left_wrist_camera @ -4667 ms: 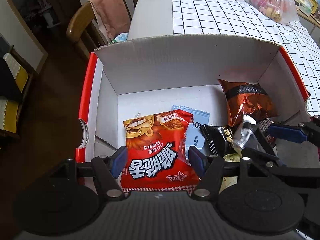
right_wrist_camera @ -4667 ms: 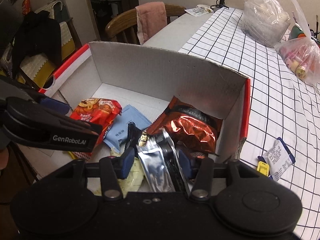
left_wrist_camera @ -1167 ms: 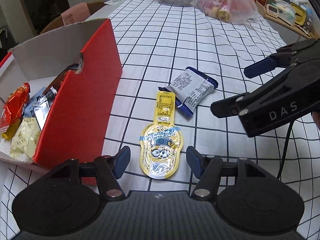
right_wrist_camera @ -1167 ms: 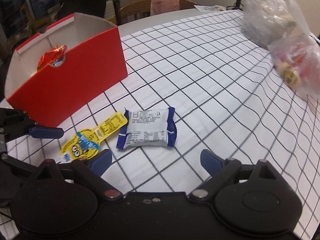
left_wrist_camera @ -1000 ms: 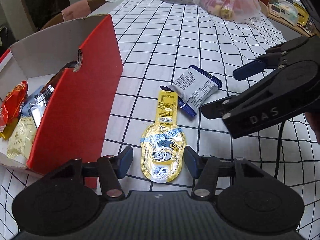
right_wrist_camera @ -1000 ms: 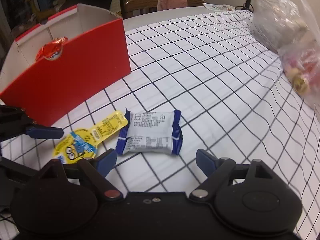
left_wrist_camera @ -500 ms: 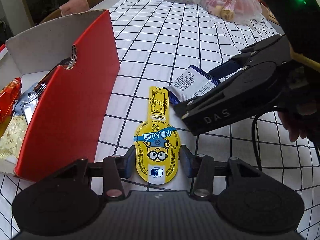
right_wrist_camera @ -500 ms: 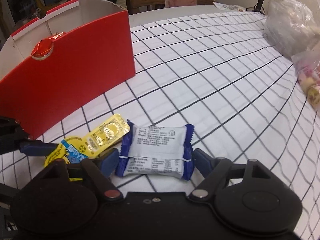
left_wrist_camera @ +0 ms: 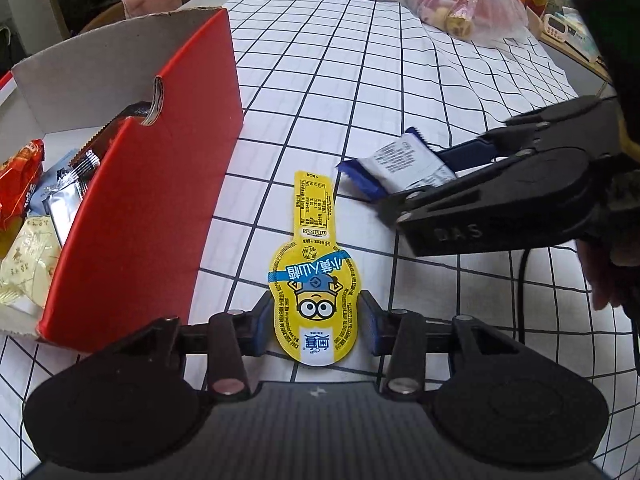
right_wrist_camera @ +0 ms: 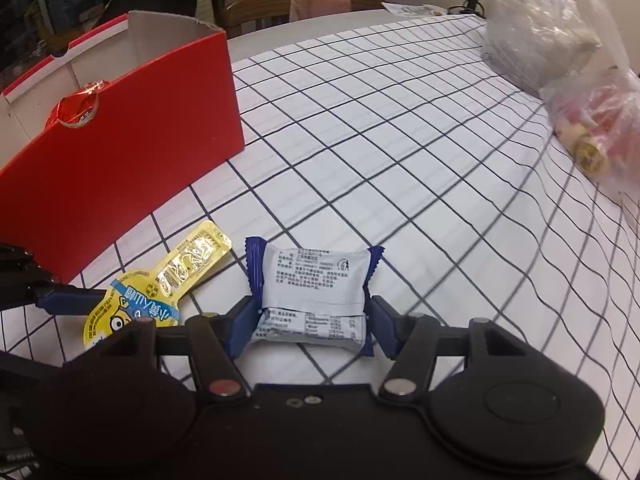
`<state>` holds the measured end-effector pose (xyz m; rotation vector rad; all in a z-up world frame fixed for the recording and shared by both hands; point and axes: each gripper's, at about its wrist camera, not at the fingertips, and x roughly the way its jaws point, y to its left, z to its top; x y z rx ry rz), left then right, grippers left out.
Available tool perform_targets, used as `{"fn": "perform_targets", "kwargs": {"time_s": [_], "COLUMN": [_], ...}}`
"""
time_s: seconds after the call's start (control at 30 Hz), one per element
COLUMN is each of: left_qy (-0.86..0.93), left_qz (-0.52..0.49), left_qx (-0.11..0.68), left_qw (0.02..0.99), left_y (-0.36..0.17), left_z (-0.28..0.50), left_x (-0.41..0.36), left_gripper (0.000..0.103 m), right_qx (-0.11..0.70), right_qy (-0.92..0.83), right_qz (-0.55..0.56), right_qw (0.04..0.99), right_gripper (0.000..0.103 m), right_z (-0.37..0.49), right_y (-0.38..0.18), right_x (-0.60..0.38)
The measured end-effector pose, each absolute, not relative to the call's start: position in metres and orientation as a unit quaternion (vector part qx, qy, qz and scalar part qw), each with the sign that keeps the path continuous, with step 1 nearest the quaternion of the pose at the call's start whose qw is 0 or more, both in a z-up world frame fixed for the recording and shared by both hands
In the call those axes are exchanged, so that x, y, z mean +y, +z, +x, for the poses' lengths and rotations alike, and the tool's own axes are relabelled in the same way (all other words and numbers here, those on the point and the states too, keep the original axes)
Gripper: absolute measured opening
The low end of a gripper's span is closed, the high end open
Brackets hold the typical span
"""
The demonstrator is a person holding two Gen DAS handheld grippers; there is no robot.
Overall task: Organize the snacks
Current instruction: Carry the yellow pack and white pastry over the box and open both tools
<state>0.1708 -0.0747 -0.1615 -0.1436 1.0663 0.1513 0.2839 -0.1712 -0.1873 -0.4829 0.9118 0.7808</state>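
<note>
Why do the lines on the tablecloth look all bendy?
Both wrist cameras use a fisheye lens: in the right wrist view the tablecloth lines curve hard toward the edges; in the left wrist view they bow too, and light glints off the yellow packet.

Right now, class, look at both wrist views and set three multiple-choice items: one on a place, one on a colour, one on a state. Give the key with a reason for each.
1. Where does the yellow cartoon packet lie?
A. Inside the box
B. On the checked tablecloth, beside the box
C. In the clear plastic bag

2. What colour is the outside of the cardboard box?
A. Red
B. Green
C. Brown

3. What sits between the right tongs?
A. Nothing
B. The yellow cartoon packet
C. The white packet with blue ends

Key: 1 B, it lies flat on the cloth just outside the box wall, between the left tongs. 2 A, the outer wall is red. 3 C, the closing tongs flank that packet on both sides.
</note>
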Motion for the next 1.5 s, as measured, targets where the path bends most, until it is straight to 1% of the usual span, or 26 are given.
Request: {"fn": "perform_targets", "kwargs": {"time_s": [0.43,0.87,1.1,1.5], "left_qy": [0.056,0.024,0.025,0.025], "left_qz": [-0.057,-0.06,-0.069,-0.062], "left_qx": [0.512,0.471,0.446,0.418], "left_qw": [0.855,0.88,0.892,0.906], "left_y": [-0.143,-0.084,-0.051,-0.011], "left_z": [0.15,0.117,0.11,0.11], "left_x": [-0.083,-0.08,-0.051,0.035], "left_gripper": [0.042,0.042,0.042,0.042], "right_qx": [0.405,0.375,0.357,0.343], "right_qy": [0.337,0.313,0.311,0.311], "right_qz": [-0.204,-0.178,-0.167,-0.142], "right_qw": [0.825,0.854,0.865,0.875], "right_gripper": [0.059,0.059,0.059,0.059], "right_z": [0.234,0.178,0.156,0.134], "right_y": [-0.136,-0.078,-0.052,-0.028], "right_x": [-0.209,-0.226,-0.207,-0.135]}}
